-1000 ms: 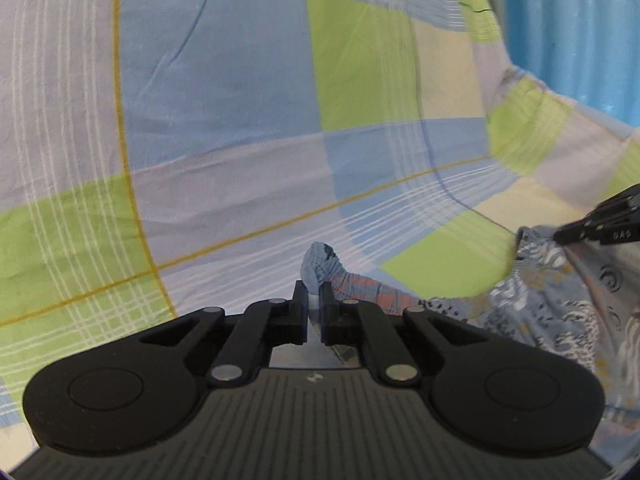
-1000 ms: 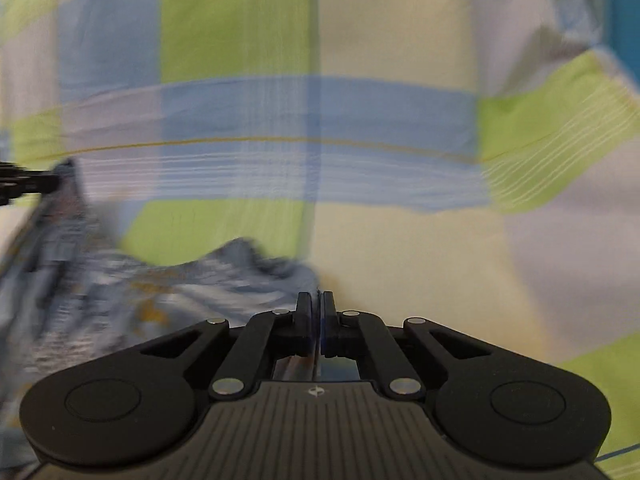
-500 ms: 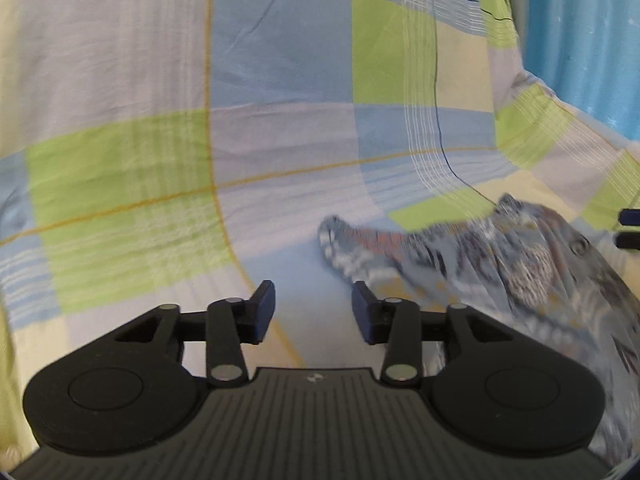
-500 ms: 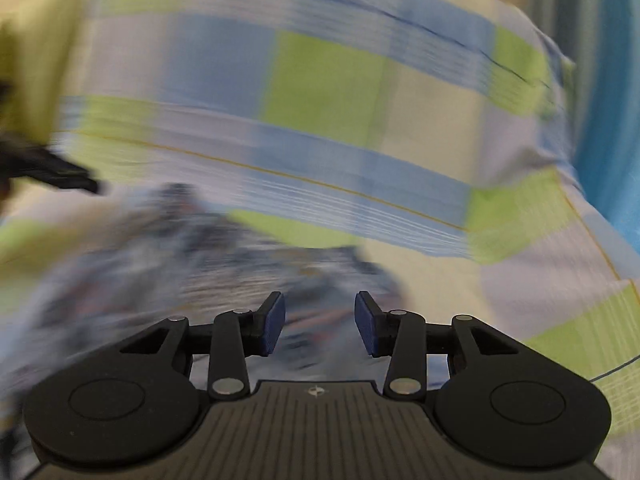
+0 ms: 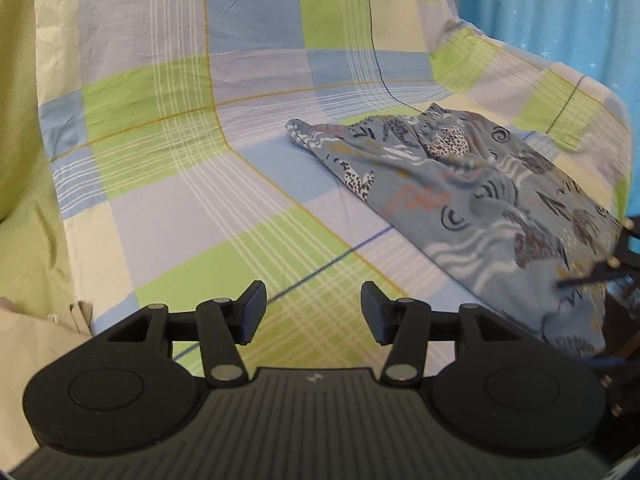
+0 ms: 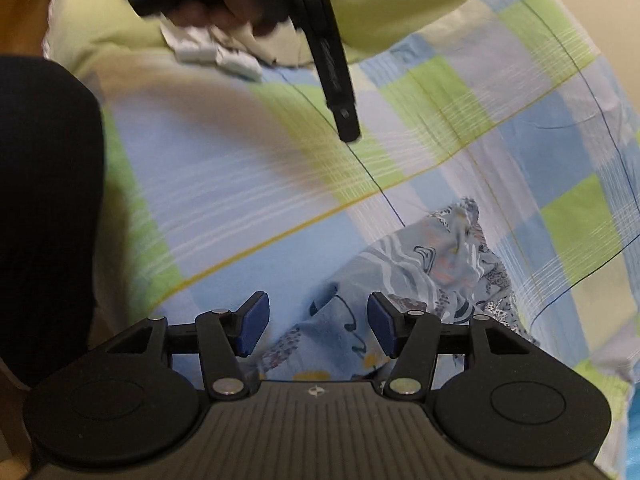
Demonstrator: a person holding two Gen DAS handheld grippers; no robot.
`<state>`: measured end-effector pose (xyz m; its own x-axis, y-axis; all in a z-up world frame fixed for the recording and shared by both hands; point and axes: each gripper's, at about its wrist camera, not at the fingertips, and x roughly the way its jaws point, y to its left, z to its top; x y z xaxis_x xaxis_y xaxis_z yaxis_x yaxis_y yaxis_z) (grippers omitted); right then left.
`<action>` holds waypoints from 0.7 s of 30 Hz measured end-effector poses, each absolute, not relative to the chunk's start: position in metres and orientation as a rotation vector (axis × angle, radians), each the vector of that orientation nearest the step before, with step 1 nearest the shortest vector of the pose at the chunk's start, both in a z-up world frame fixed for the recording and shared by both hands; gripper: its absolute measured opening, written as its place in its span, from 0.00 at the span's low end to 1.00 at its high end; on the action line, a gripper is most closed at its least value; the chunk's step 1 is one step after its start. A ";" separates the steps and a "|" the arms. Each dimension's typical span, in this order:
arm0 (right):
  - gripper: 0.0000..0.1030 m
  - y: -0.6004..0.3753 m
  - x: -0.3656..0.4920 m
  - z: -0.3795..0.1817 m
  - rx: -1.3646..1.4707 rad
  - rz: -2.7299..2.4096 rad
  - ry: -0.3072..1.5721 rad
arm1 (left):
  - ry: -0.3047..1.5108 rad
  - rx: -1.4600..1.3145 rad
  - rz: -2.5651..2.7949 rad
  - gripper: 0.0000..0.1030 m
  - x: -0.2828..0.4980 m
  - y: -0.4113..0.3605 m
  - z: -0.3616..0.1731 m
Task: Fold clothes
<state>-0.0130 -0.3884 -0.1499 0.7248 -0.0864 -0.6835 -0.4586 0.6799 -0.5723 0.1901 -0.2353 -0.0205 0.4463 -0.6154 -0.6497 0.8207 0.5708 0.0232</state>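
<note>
1. Here, in the left wrist view, the left gripper (image 5: 313, 312) hangs with its jaws spread wide and nothing between them; under the gap is only the checked bedsheet (image 5: 168, 168).
2. The patterned garment (image 5: 472, 200) lies to the right of and beyond that gripper, well apart from its fingertips. It is a soft blue-grey cloth printed with swirls, spotted patches and salmon marks, bunched into a long ridge that narrows to a crumpled tip at its far left end.
3. The bedsheet is thin cotton in large green, blue, lilac and cream squares, crossed by fine white stripes and thin yellow and dark lines, with a few shallow creases. Only this view shows the blue star-dotted curtain (image 5: 560, 20) behind the garment and a beige cloth (image 5: 36, 344) at the lower left.
4. At the right edge, past the garment, blurred dark rods with small screws appear; I cannot tell what they belong to.
5. In the right wrist view, the right gripper (image 6: 318, 328) also has its blue-padded jaws apart, gripping nothing. The garment (image 6: 440, 264) lies directly under and just beyond the gap, its wavy print rumpled into soft folds.
6. Only this view shows a hand (image 6: 240, 4) wrapped around a black handle, with the left gripper's (image 6: 346, 128) long black body reaching down over the sheet, far beyond the garment.
7. A lime-green cloth (image 6: 400, 4), white crumpled fabric (image 6: 216, 52) and a dark shape (image 6: 44, 200) at the left edge also appear here alone.
</note>
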 end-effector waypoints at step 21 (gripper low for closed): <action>0.03 -0.638 0.002 -0.076 0.966 0.092 0.494 | 0.425 0.493 -1.100 0.65 0.139 -0.296 -0.035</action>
<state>0.0024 -0.6385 -0.0761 0.8859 0.2909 -0.3613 0.1404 0.5742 0.8066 0.1387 -0.2964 -0.0354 0.3942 -0.7328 -0.5547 0.9153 0.3673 0.1652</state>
